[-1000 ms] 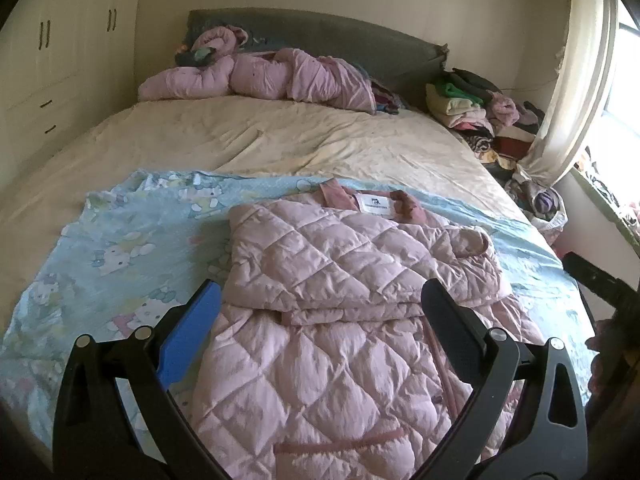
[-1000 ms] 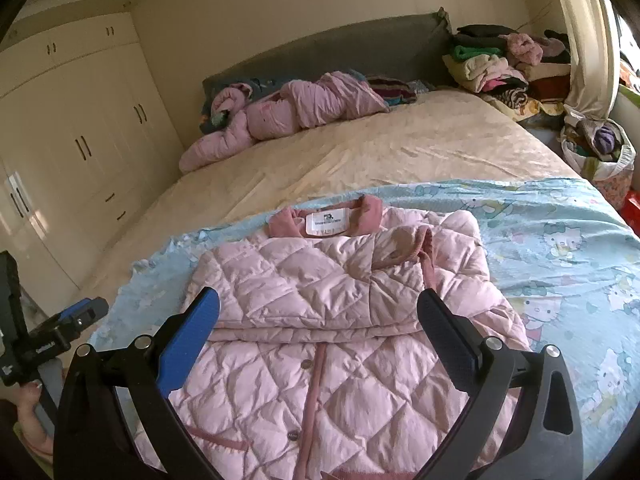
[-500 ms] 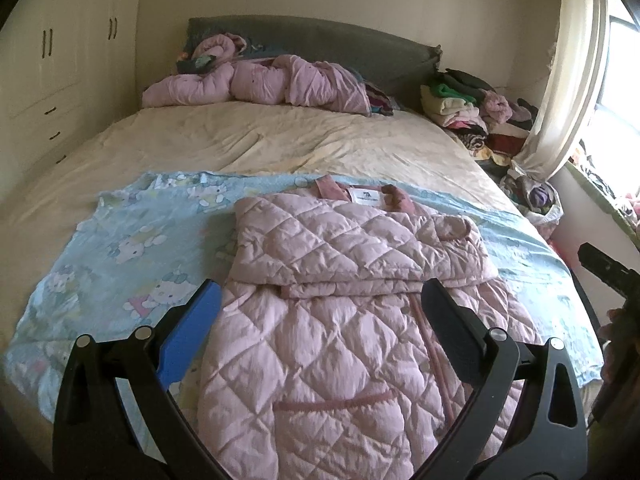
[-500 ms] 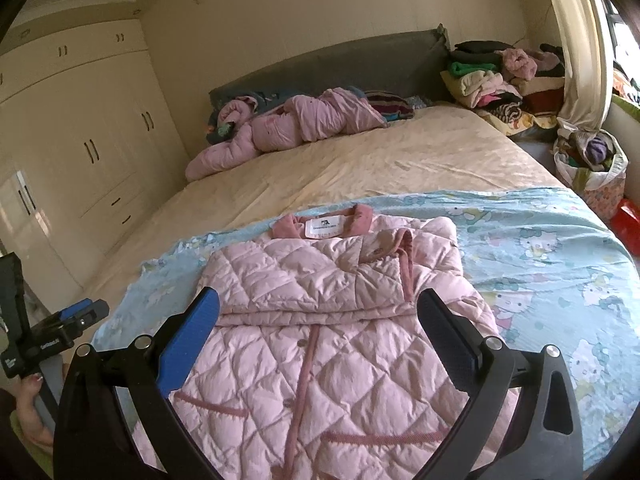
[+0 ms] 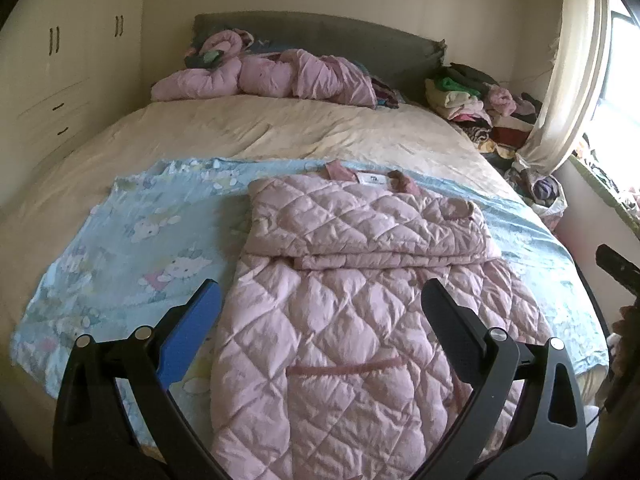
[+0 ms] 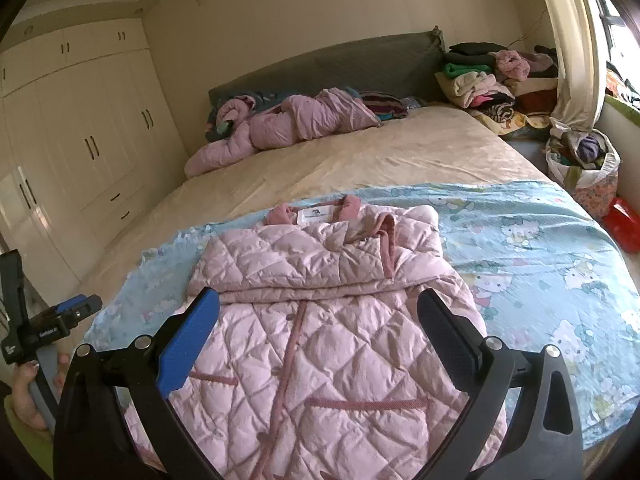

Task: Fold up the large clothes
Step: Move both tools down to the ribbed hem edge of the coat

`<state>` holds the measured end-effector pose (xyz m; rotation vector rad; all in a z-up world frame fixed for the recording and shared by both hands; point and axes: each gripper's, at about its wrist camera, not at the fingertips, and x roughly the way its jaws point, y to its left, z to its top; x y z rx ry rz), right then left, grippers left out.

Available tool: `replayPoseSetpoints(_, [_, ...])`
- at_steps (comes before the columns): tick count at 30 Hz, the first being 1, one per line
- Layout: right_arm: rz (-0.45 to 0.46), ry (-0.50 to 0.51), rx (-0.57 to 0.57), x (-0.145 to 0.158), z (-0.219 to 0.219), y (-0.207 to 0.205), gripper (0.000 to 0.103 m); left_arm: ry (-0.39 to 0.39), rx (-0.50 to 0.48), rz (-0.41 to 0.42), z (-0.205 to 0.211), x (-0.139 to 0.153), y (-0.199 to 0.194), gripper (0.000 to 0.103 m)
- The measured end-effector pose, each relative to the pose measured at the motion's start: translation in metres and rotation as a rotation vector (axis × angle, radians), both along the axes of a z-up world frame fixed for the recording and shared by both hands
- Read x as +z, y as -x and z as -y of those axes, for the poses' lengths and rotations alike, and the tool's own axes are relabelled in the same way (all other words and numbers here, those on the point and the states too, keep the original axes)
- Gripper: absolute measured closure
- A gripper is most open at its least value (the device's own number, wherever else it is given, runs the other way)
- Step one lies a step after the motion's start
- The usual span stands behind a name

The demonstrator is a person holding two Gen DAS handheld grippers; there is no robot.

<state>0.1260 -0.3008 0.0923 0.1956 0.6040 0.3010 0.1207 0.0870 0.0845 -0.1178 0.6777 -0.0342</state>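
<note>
A pink quilted coat lies flat on a light blue cartoon sheet at the foot of the bed; it also shows in the right wrist view. Both sleeves are folded across its chest, collar and white label at the far end. My left gripper is open and empty, held above the coat's lower half. My right gripper is open and empty, above the coat's button front. Neither touches the coat.
A rumpled pink jacket lies by the grey headboard. Stacked clothes sit at the far right by the curtain. A bag of clothes and a red object stand right of the bed. Wardrobes line the left wall.
Both grippers have drawn back and up from the coat, so more of its lower half and the sheet shows. The coat has not moved. Both grippers stay open.
</note>
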Motion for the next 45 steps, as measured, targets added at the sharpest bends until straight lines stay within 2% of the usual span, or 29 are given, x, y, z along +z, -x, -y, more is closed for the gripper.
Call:
replayPoseSetpoints(12, [-0.025,0.041,0.004,-0.021,0.014,0.024,0.004,-0.05,0.023,-0.046,-0.005,-0.022,0.022,0.01])
replayPoseSetpoints(16, [-0.044,0.062,0.005,-0.033,0.017,0.032,0.004,-0.077,0.035,-0.068,-0.007,-0.035,0.03,0.01])
replayPoseSetpoints(21, [-0.074,0.082,-0.007,-0.053,0.028,0.042,0.004,-0.062,0.035,-0.104,-0.012,-0.052,0.037,0.01])
replayPoseSetpoints(27, [-0.111,0.088,-0.026,-0.074,0.042,0.048,0.004,-0.081,0.051,-0.142,-0.016,-0.07,0.045,0.01])
replayPoseSetpoints(32, [-0.14,0.098,-0.027,-0.09,0.05,0.053,0.004,-0.115,0.068,-0.183,-0.023,-0.087,0.052,0.01])
replayPoseSetpoints(40, [-0.175,0.098,-0.034,-0.106,0.062,0.059,0.004,-0.1,0.095,-0.252,-0.041,-0.114,0.062,0.01])
replayPoseSetpoints(45, [-0.192,0.09,-0.055,-0.115,0.073,0.064,0.004,-0.042,0.089,-0.302,-0.053,-0.137,0.07,0.01])
